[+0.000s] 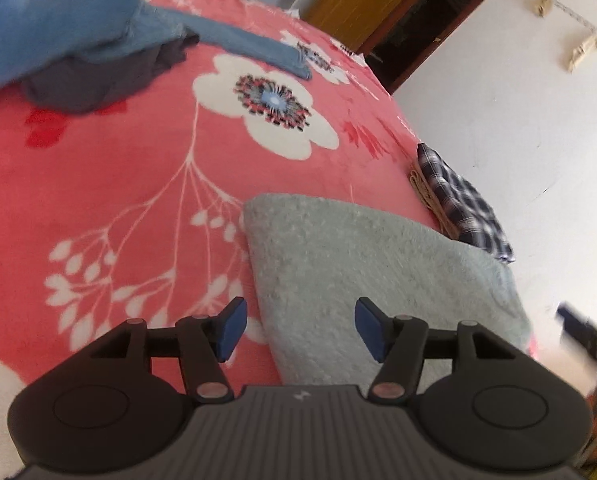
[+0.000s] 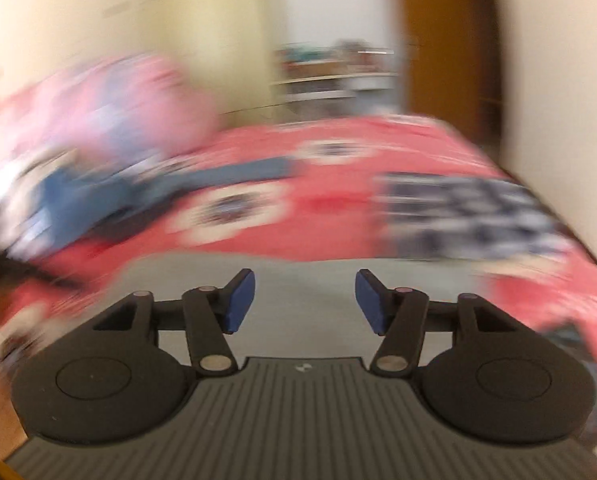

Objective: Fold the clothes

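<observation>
1. The left tool (image 1: 300, 330) was seen with its pads spread and nothing between them; it was pointed down at the grey fleece garment (image 1: 378, 280).
2. The grey fleece garment was laid flat on the bed (image 1: 138, 184), directly in front of and under the left tool. It was judged to be already folded and released, so the pads were held apart.
3. The right tool (image 2: 304, 300) was also spread, with nothing pinched. Its view was strongly blurred, and only a grey surface, probably the same garment, could be seen just ahead of it.
4. A plaid garment (image 1: 464, 204) was placed beyond the grey one, to the right of the left tool, near the edge of the bed. It was probably put there as a finished piece.
5. A heap with blue jeans (image 1: 234, 42) and a dark garment (image 1: 98, 80) was left far ahead, to the left. It was judged that these pieces were not yet folded.
</observation>
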The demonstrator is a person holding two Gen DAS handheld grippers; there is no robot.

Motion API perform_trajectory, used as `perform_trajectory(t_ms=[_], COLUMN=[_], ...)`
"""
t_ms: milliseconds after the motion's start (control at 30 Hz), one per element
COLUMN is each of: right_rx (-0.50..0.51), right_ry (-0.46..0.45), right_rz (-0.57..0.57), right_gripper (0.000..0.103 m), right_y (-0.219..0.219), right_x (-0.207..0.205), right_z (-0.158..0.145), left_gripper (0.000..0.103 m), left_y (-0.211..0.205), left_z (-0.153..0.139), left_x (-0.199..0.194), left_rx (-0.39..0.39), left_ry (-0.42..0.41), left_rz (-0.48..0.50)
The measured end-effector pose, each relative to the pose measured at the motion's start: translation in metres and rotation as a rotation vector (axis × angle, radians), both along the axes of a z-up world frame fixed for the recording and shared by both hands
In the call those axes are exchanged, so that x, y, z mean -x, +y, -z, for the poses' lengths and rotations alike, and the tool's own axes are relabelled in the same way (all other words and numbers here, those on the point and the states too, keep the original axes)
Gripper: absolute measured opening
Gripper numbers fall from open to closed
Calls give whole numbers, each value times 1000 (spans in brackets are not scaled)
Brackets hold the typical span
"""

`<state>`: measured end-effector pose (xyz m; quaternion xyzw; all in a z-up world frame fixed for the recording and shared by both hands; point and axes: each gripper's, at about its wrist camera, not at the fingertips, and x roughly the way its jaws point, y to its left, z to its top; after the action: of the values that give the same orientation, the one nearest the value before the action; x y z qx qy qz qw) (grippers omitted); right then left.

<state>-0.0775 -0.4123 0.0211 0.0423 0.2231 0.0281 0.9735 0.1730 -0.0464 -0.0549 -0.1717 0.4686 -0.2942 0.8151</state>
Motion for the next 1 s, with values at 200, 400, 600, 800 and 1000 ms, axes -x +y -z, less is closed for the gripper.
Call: perform_trajectory(t_ms=[200,400,600,800,1000], right_rx=[446,872,919,938,1009], right_ry=[93,132,133,182,144], right_rz=[-450,-476,-337,-286,-194], right_gripper=[65,75,89,58,16], right_y=[205,293,286,270,276], right_x=[-18,-49,-73,-98,-105], right_z=[42,104,101,108,100], left_gripper=[60,59,50,18,11], left_y=[-1,-8,-22,-24,-10], left_z=[24,43,49,56,44], left_x=[-36,-70,-82,-88,-89], left_rx=[33,75,81,110,203], left_ry=[123,193,192,224,238], left_rz=[15,35,69,49,23])
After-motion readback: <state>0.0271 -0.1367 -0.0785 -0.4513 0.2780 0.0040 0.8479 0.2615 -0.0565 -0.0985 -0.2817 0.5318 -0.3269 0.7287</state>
